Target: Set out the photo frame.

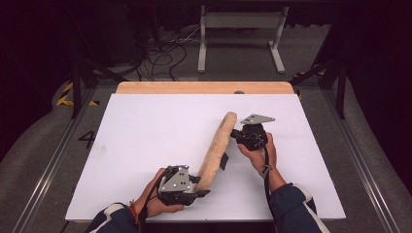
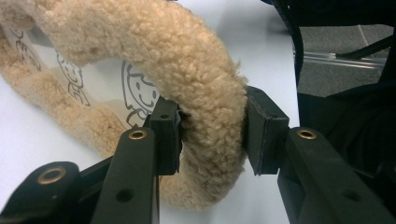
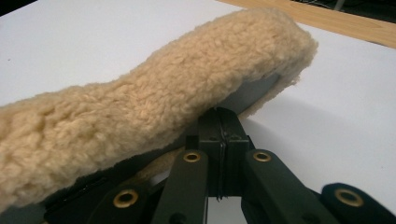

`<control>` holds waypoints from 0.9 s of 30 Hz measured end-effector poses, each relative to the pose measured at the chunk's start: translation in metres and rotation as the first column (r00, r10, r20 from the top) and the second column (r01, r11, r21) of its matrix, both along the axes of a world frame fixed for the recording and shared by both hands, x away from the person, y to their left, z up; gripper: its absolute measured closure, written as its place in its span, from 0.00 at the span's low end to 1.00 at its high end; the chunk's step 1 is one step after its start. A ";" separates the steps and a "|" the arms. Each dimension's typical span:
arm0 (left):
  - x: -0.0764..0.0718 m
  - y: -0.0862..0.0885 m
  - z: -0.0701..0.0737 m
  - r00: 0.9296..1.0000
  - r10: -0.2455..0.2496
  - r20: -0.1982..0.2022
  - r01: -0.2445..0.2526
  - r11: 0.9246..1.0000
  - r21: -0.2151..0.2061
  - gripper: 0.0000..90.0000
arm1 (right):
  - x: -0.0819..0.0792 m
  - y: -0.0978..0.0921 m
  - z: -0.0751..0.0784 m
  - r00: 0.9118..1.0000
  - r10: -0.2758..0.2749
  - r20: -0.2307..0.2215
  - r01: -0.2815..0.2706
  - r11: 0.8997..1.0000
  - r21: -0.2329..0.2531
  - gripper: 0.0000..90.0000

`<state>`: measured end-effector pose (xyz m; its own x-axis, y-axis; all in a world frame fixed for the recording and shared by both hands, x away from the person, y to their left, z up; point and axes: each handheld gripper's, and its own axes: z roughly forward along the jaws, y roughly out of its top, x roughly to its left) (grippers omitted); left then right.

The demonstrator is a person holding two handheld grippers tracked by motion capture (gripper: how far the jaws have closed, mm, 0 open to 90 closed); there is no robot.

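Observation:
A long tan fleece piece (image 1: 216, 148) is held lifted over the white table top (image 1: 145, 141), running from near left to far right. Its inner side has a pale panel printed with cartoon faces (image 2: 140, 88). My left gripper (image 1: 200, 188) is shut on the near end, its pads squeezing the thick fleece rim (image 2: 205, 93) from both sides (image 2: 212, 135). My right gripper (image 1: 235, 133) holds the far end. There its jaws (image 3: 219, 133) are pressed together on a thin grey edge under the fleece (image 3: 154, 102).
A wooden strip (image 1: 204, 87) borders the table's far edge. Beyond it stand a white metal frame (image 1: 240, 36) and loose cables (image 1: 163, 56) on the floor. Metal rails (image 1: 53, 160) run along both sides of the table.

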<state>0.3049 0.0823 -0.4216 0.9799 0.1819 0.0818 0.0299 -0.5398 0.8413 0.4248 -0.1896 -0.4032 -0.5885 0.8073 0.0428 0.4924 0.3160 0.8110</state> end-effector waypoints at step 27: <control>-0.016 0.033 0.001 1.000 0.013 0.010 -0.014 1.000 0.022 0.69 | -0.049 0.003 0.035 0.993 0.029 -0.110 -0.008 0.984 0.179 0.40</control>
<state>0.2885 0.1150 -0.4205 0.9765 0.1932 0.0958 0.0290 -0.5578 0.8294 0.3756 -0.1863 -0.3683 -0.5865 0.7698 0.2516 0.5788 0.1811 0.7951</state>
